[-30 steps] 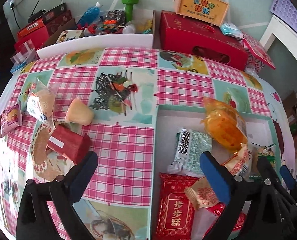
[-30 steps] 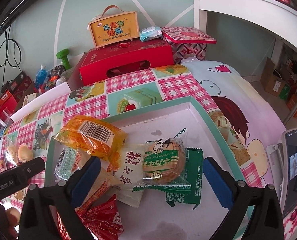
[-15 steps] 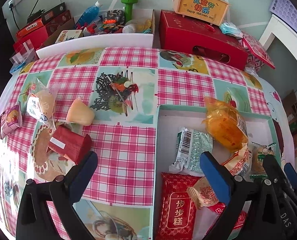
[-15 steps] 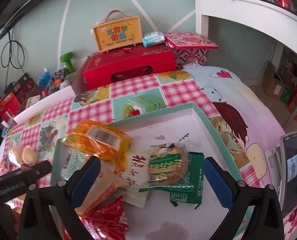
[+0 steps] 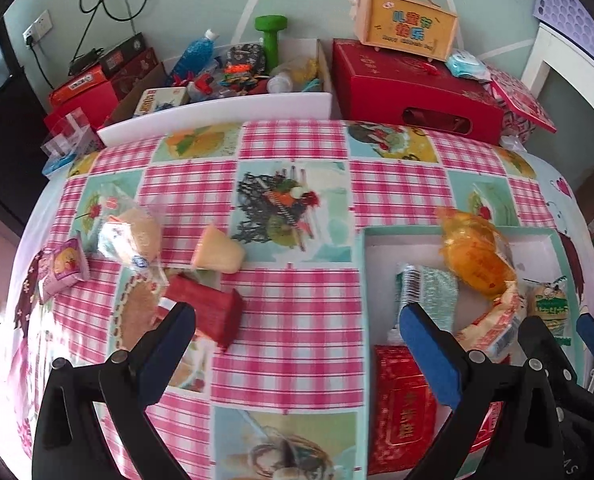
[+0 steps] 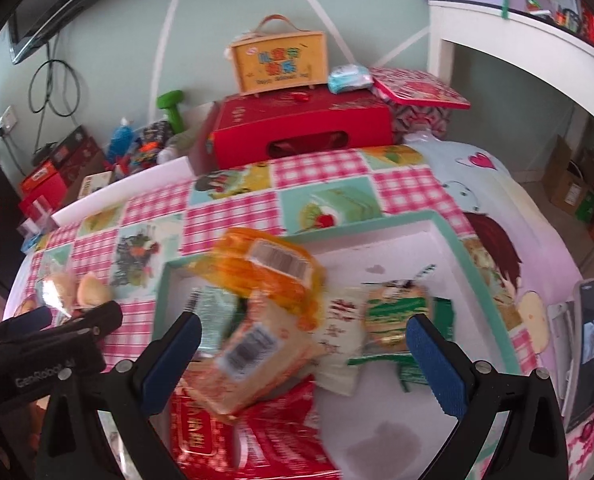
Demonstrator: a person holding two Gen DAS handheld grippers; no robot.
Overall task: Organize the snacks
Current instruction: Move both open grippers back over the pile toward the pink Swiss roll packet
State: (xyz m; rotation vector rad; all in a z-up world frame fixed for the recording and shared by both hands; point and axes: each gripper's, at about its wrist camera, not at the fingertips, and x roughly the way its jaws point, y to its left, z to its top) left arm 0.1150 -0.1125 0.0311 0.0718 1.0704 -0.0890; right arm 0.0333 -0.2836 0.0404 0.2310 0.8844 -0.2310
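Note:
A white tray with a teal rim [image 5: 457,234] [image 6: 449,236] holds several snacks: an orange packet [image 5: 475,256] [image 6: 265,272], a green-white packet [image 5: 429,294], a red packet [image 5: 405,404] and a green biscuit pack [image 6: 397,316]. On the checked cloth to its left lie a dark red snack block [image 5: 209,310], a cream wedge [image 5: 217,250], a clear-wrapped bun [image 5: 131,238] and a pink packet [image 5: 63,268]. My left gripper [image 5: 297,350] is open above the cloth, its left finger by the red block. My right gripper [image 6: 303,360] is open over the tray.
A red gift box [image 5: 413,88] with a yellow carry box [image 5: 405,32] on it stands behind the table. A white bin [image 5: 225,96] of clutter with a green dumbbell [image 5: 271,36] is at back left. A phone [image 6: 587,356] rests at the table's right edge.
The left gripper has drifted left, so the loose snacks sit nearer its left finger. The right gripper has shifted left and down over the tray. Both stay open.

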